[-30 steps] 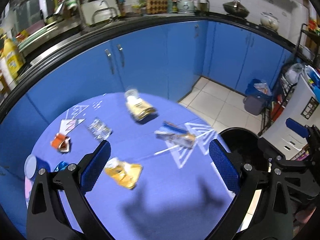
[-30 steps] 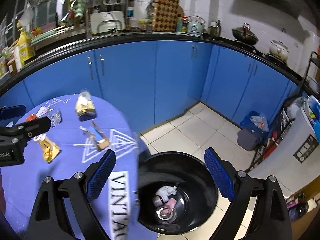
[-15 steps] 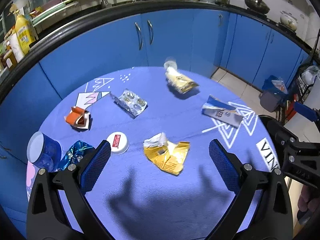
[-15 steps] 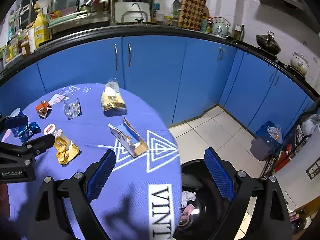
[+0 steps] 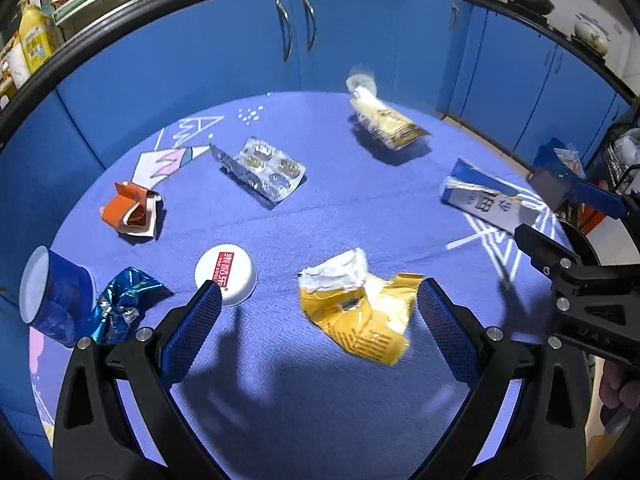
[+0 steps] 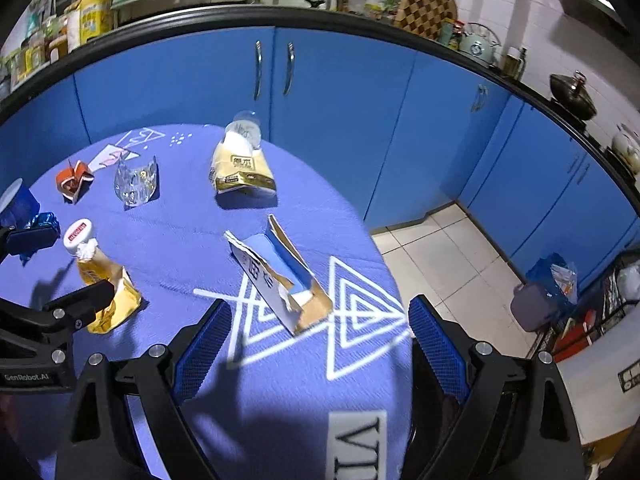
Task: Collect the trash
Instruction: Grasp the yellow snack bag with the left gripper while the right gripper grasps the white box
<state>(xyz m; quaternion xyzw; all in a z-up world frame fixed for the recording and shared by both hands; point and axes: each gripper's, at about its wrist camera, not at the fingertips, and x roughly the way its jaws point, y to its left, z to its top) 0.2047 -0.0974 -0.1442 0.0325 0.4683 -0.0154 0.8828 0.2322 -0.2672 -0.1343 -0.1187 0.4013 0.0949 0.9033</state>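
Trash lies scattered over a round desk [image 5: 280,400] draped in a blue cloth with white triangle prints. Nearest the left claw [image 5: 316,320] is a crumpled yellow wrapper [image 5: 360,312] with a torn white edge, lying flat between that claw's two blue-padded fingers [image 5: 192,332], which are spread wide and grip nothing. Just left of the wrapper sits a white round lid [image 5: 226,274] with a red label, and beside that a crushed blue foil wrapper [image 5: 120,304] touching a blue paper cup [image 5: 52,300] tipped on its side at the desk's edge. Farther back lie a folded orange-and-white carton scrap [image 5: 130,214], a silver blister pack [image 5: 266,172] of pills, and a yellow snack bag [image 5: 386,124] near the far rim.

The right claw [image 6: 320,344] hovers with its fingers [image 6: 438,348] likewise released and wide apart, holding nothing. Ahead of it, lying on the white triangle print, is a torn blue-and-white cardboard box [image 6: 280,276], open along its top so the brown inner card shows. In the left wrist view the same box sits at the desk's right side, close to the right claw's upper finger.

Behind the desk runs a curve of blue kitchen cabinets [image 6: 360,100] under a dark countertop, with pale floor tiles [image 6: 440,248] to the right.
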